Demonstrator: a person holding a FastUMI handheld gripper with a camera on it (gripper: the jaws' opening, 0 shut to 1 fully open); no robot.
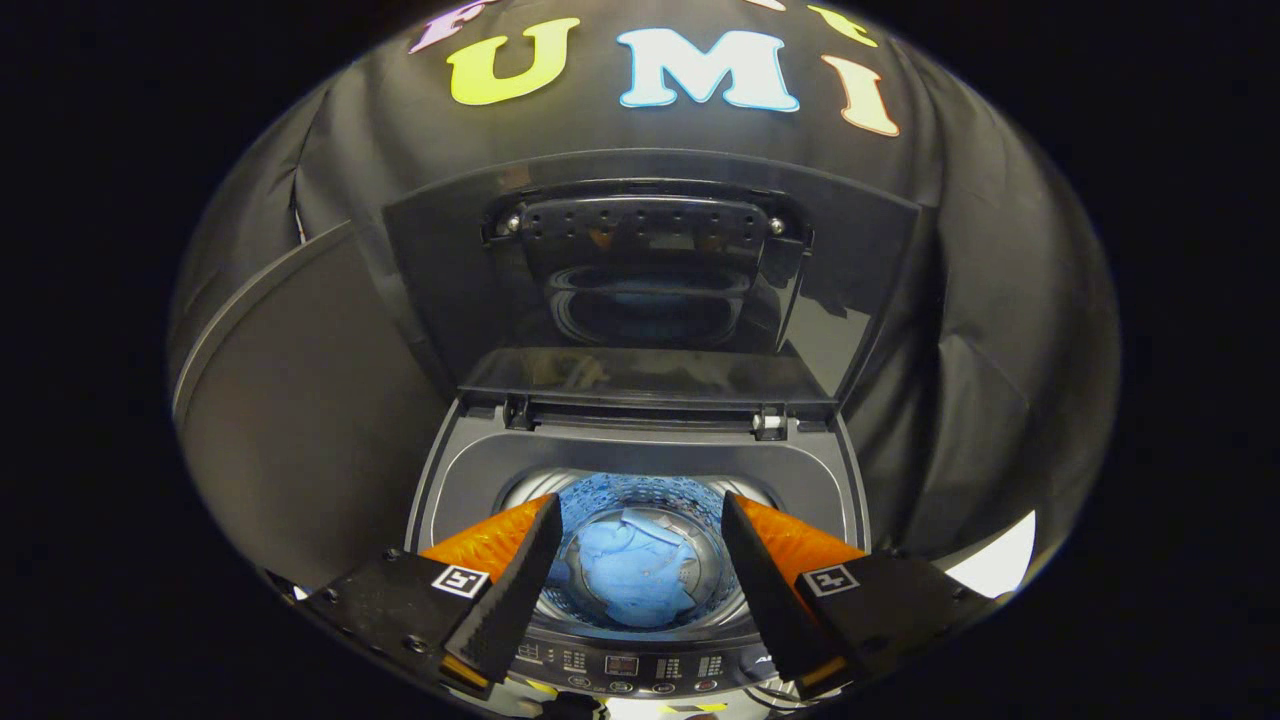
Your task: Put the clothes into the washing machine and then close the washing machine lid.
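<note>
Left: dark panel (300,400) beside washing machine (640,470). Centre: gripper (640,530) spread wide, holding nothing, hovering over the drum. Blue clothes (635,575) lie crumpled at drum bottom, below & between the fingers; looks soft, light, floppy. Far side: lid (650,290) stands upright, open. Probably stiff, smooth, a bit slippery; best to pinch its top edge nr the middle & pull it toward near side. Right: booth cloth.
</note>
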